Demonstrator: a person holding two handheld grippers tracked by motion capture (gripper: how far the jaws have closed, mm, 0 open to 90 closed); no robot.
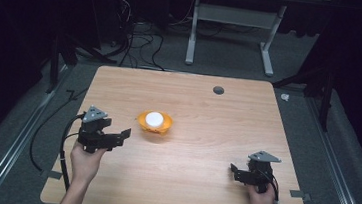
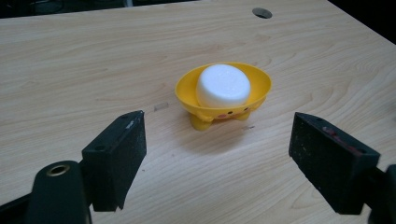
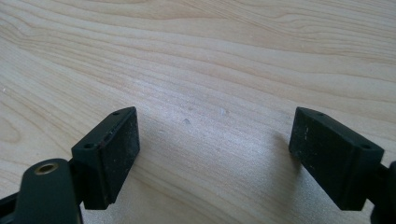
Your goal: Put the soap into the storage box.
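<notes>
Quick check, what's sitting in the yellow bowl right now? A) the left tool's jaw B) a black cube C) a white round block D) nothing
C: in the left gripper view a white round block sits inside the yellow bowl, which stands on the table ahead of the left tool, whose jaws are spread wide and apart from the bowl.

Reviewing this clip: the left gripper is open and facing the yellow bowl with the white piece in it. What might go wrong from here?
The yellow bowl stands on small feet, so a push from one jaw of the left gripper may tip or slide it. The white piece sits above the rim and looks smooth and rounded; a high or off-centre pinch might squeeze it out. The right gripper is far off, unable to steady the bowl.
</notes>
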